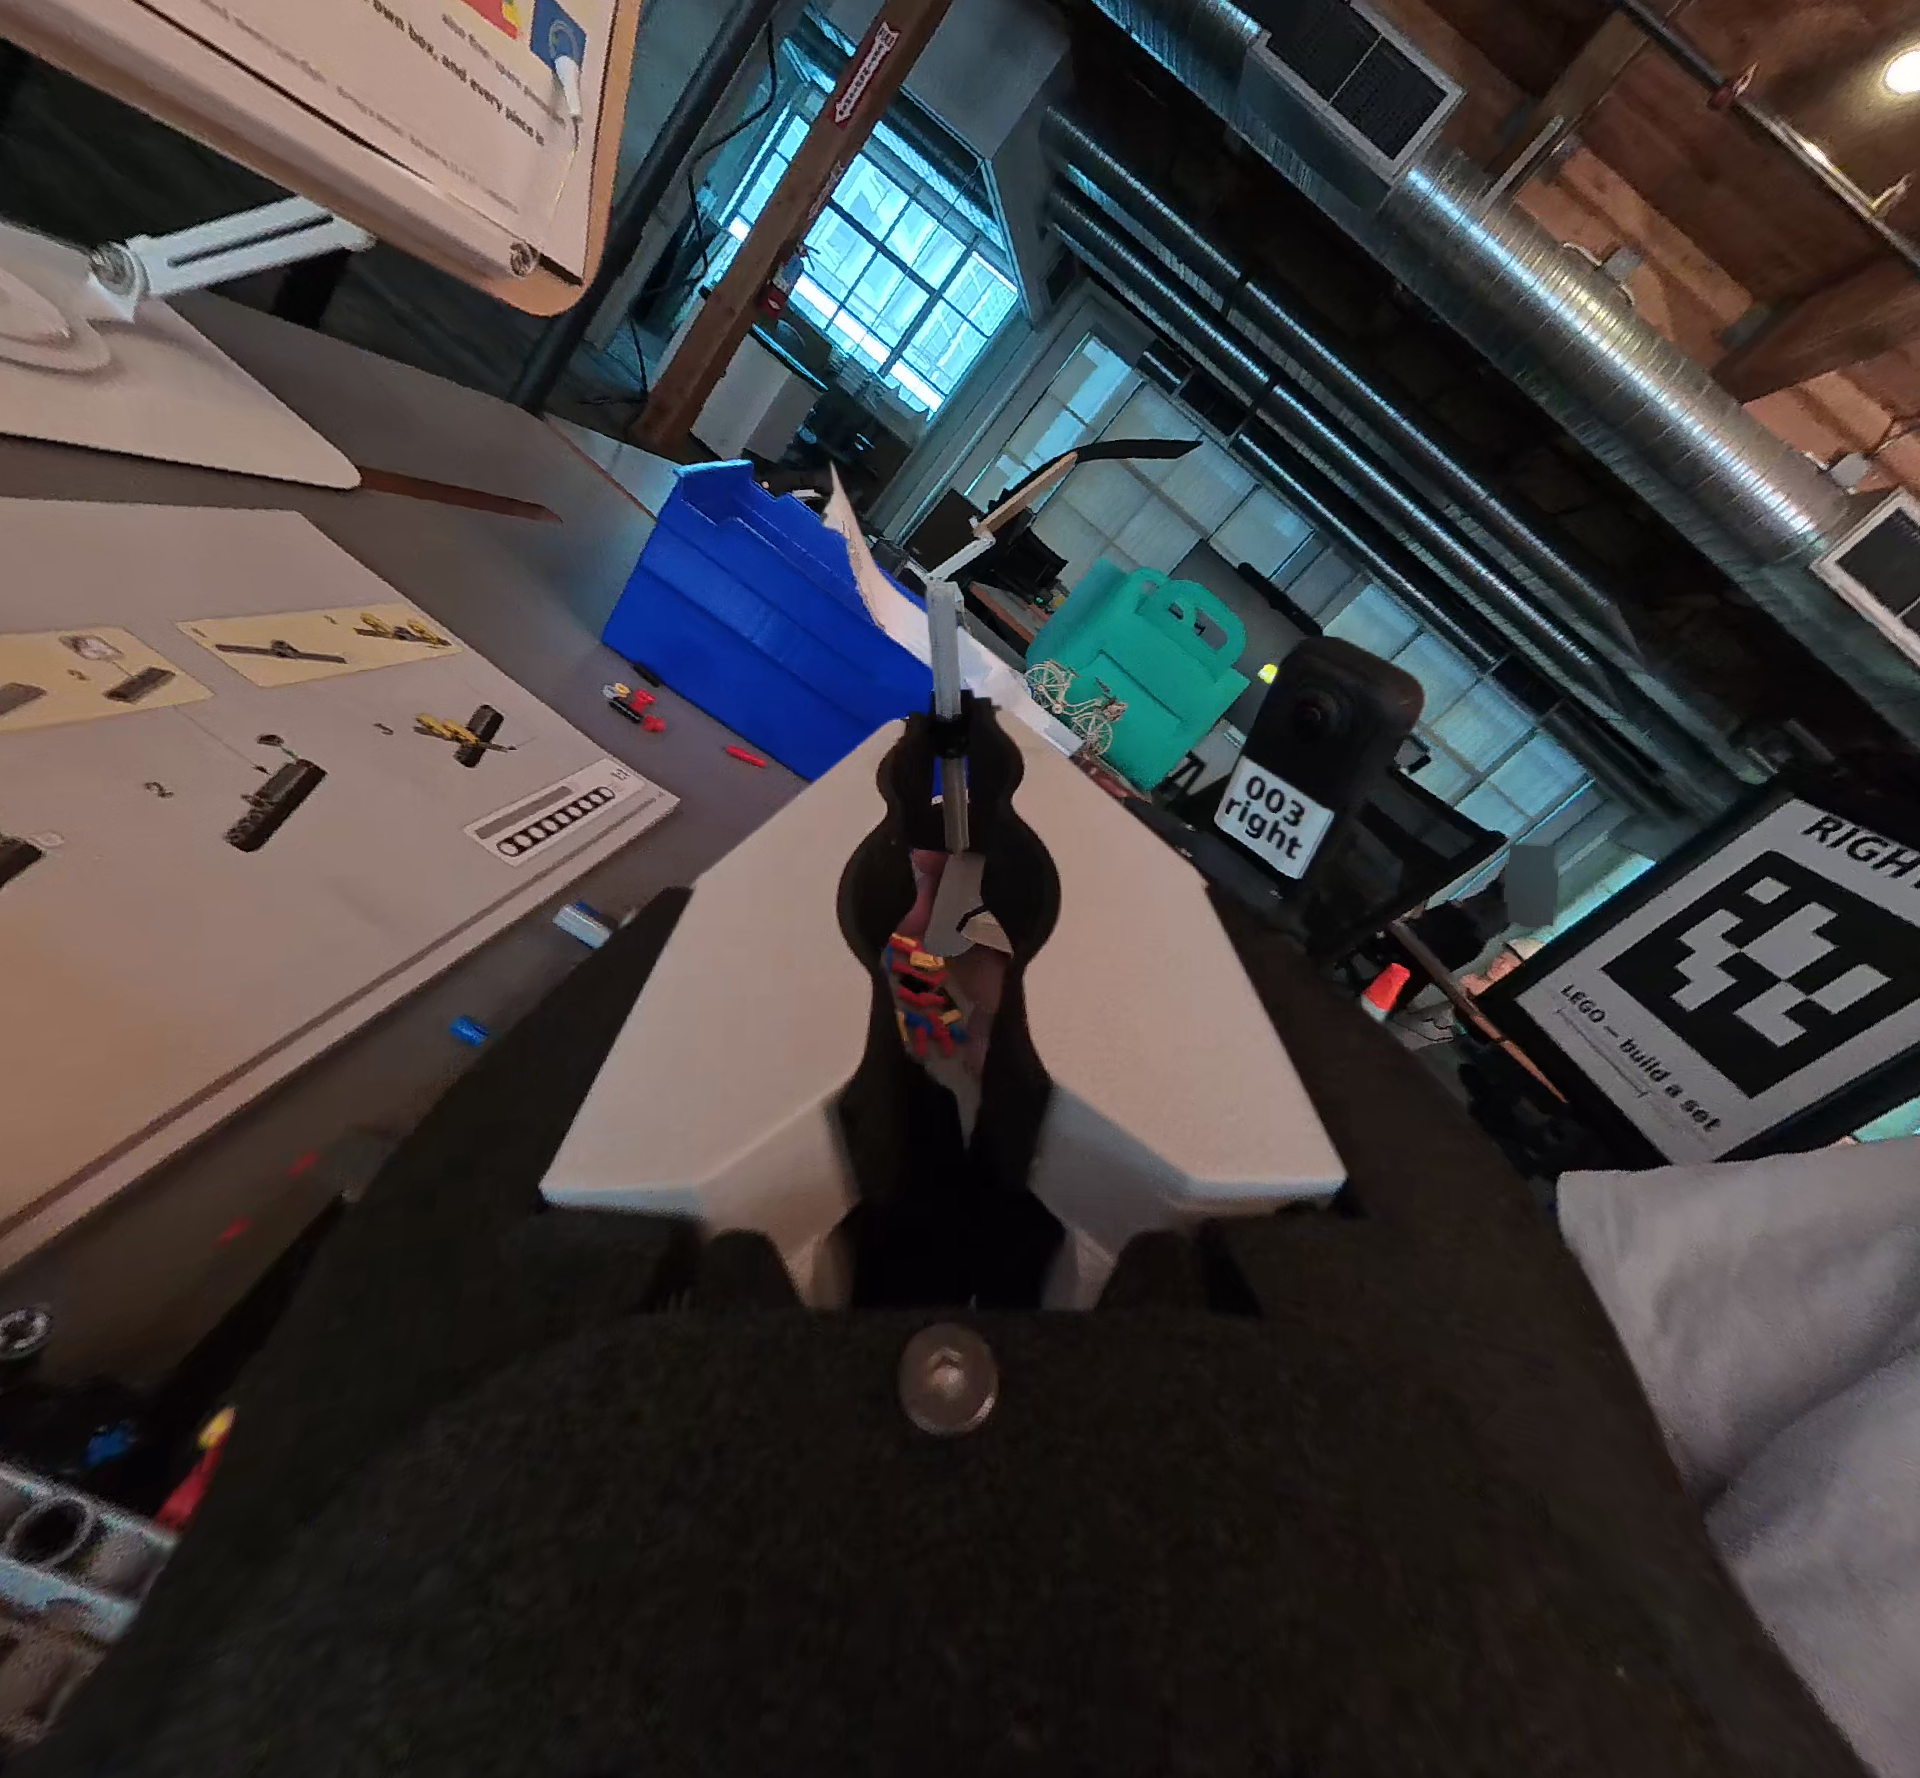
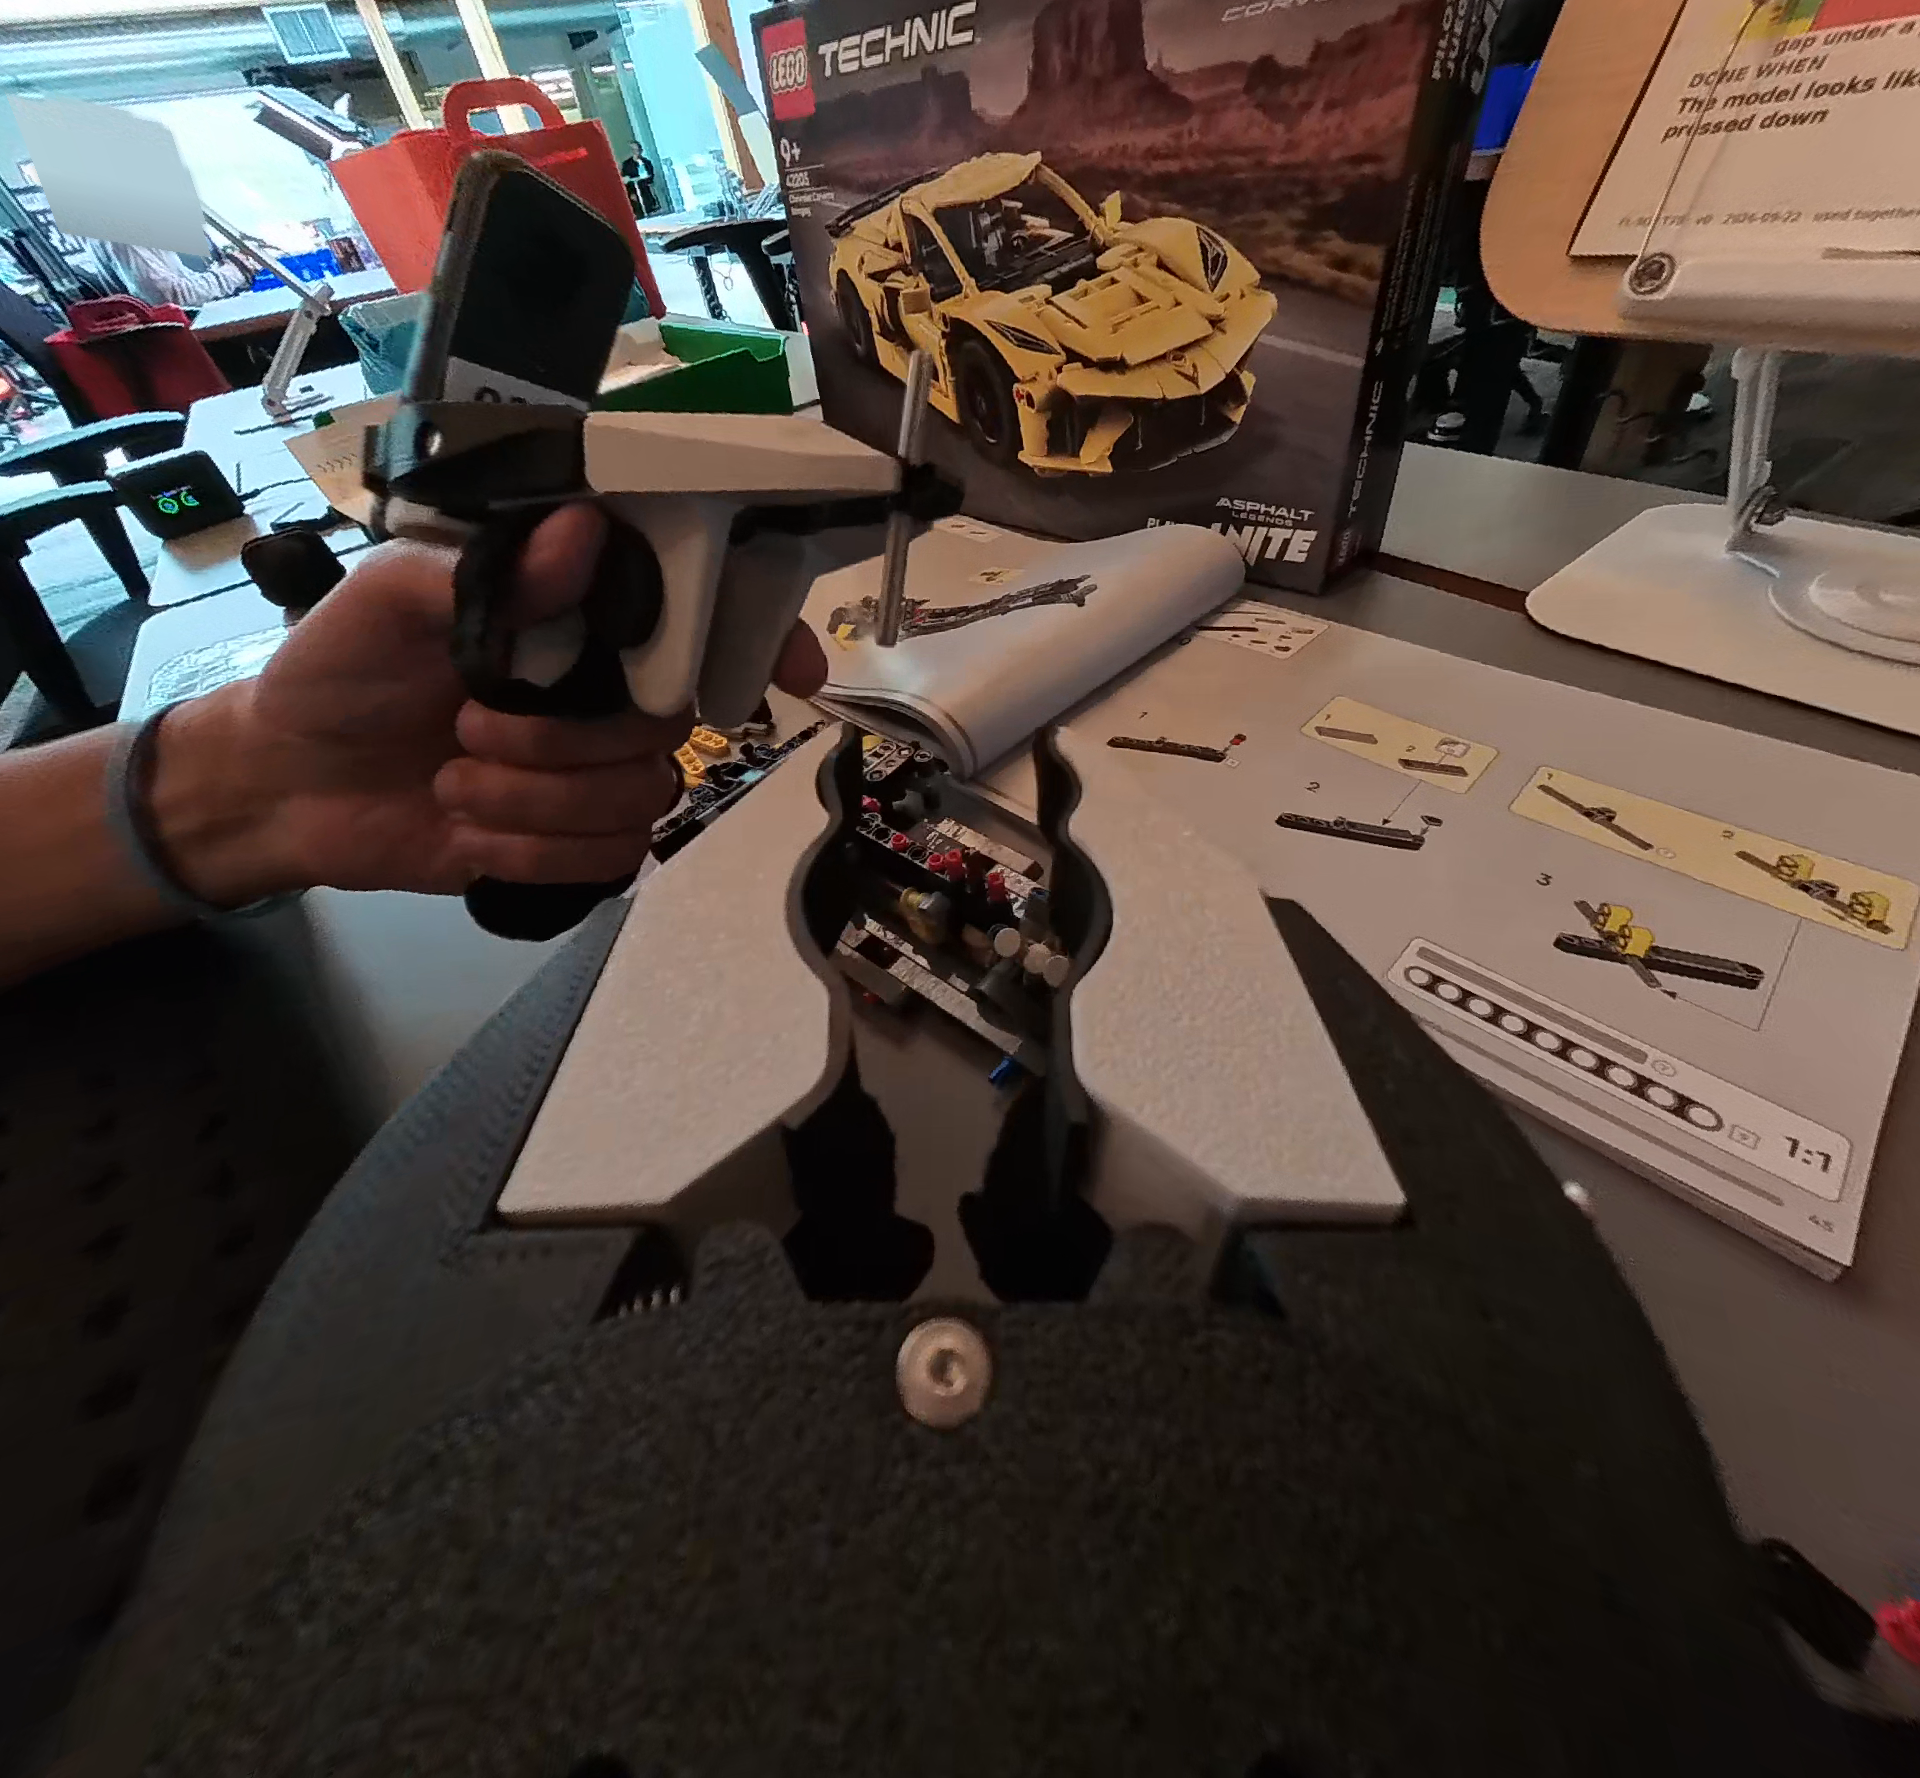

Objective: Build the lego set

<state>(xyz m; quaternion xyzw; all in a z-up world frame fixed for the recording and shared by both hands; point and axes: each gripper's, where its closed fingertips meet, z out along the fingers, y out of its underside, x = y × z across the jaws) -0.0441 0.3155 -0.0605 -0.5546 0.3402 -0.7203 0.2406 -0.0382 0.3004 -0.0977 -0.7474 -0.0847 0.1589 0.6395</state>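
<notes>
Above tabletop (image 2: 1455, 648): your left gripper (image 2: 914, 492) clenches the thin grey axle rod (image 2: 902, 502) upright, clear for fitting.
Right gripper (image 2: 940, 772): fingers released, empty, over the grey-black chassis (image 2: 940, 907).

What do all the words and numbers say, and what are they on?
I can't read writing out, but here is what bears it:
Box with a yellow car picture: brand marks, words, numbers.
Booklet: step numbers.
Board on a stand: printed lines.
White label: short print.
Marker card: words around a pattern.
Red sticker on a post: too small.
</notes>
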